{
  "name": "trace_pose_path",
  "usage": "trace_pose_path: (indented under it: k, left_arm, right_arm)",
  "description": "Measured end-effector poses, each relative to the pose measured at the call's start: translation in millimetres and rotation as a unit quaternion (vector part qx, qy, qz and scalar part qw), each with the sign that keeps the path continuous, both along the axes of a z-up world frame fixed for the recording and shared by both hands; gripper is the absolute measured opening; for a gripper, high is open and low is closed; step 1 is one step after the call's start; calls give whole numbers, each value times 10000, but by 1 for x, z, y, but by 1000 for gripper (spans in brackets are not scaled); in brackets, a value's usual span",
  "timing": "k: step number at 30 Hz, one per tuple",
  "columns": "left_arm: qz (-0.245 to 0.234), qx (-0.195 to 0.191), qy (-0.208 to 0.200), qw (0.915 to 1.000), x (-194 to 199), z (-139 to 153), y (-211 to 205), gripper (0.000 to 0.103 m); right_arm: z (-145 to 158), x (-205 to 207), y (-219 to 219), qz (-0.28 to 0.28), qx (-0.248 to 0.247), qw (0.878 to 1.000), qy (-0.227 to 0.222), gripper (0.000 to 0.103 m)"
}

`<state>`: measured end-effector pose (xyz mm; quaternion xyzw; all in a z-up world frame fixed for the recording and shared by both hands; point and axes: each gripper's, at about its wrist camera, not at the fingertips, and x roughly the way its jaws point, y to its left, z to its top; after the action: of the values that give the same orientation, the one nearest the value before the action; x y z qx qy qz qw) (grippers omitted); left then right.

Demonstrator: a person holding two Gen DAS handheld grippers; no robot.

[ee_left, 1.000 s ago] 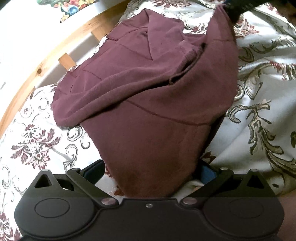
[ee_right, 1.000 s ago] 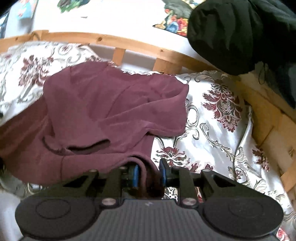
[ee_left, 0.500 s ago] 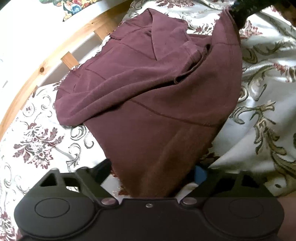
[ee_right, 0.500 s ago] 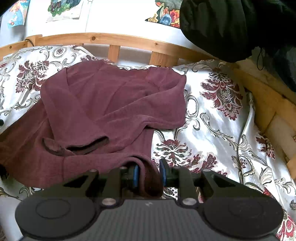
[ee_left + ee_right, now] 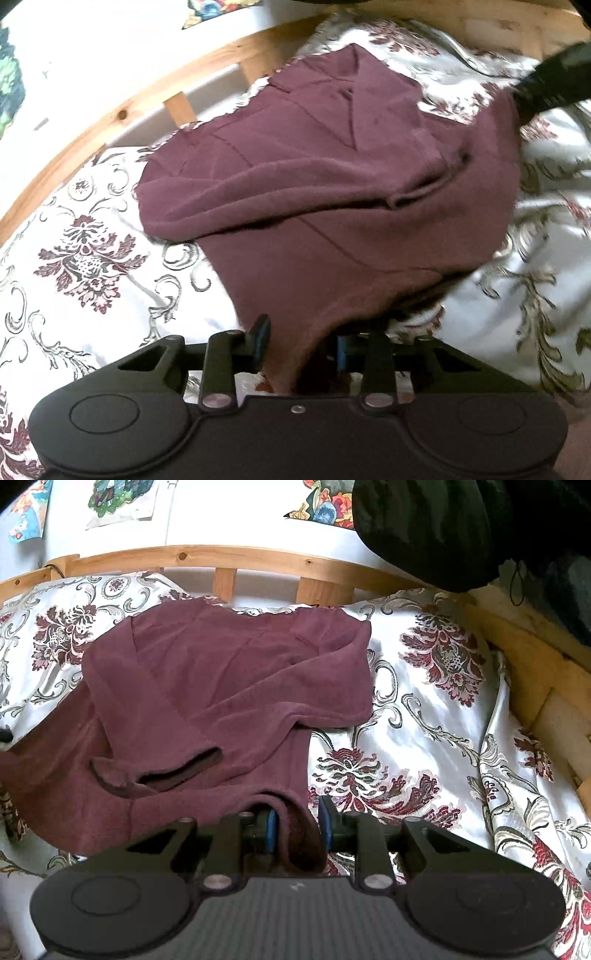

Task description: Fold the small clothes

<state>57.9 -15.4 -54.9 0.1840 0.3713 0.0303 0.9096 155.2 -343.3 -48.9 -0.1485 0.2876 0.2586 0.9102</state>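
A maroon long-sleeved garment [image 5: 325, 192] lies partly folded on a floral bedspread [image 5: 85, 258]. My left gripper [image 5: 301, 345] is shut on one near corner of it, which bunches between the blue pads. My right gripper [image 5: 297, 827] is shut on the other near corner of the garment [image 5: 221, 679]. A sleeve cuff [image 5: 177, 766] lies folded across the body. The right gripper shows as a dark shape at the top right of the left wrist view [image 5: 546, 88], holding the cloth's far corner.
A wooden bed rail [image 5: 236, 559] with slats runs behind the bedspread [image 5: 424, 709]. A black garment [image 5: 461, 528] hangs over the rail at the right. Pictures hang on the white wall [image 5: 229, 513].
The left gripper's fingers have closed in on the garment's near corner. Both grippers have drawn back and lowered, stretching the cloth flatter toward the bed. The right grip is unchanged.
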Motion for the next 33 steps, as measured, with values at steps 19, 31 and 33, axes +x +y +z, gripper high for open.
trace_pose_path:
  k: [19,31,33]
  left_arm:
    - [630,-1744,-1299,9740,-38,45,42,5]
    - [402,-2119,-1848,9588,-117,121,70,5]
    - [327,-2120,-1886,9583,-125,131,70,5]
  right_arm:
    - [27,-48,-9,230,6,9971,-728,7]
    - [99,-152,-46,413,751,9908,-1045,7]
    - [107,-167,-47,465,761,9897,-1117,7]
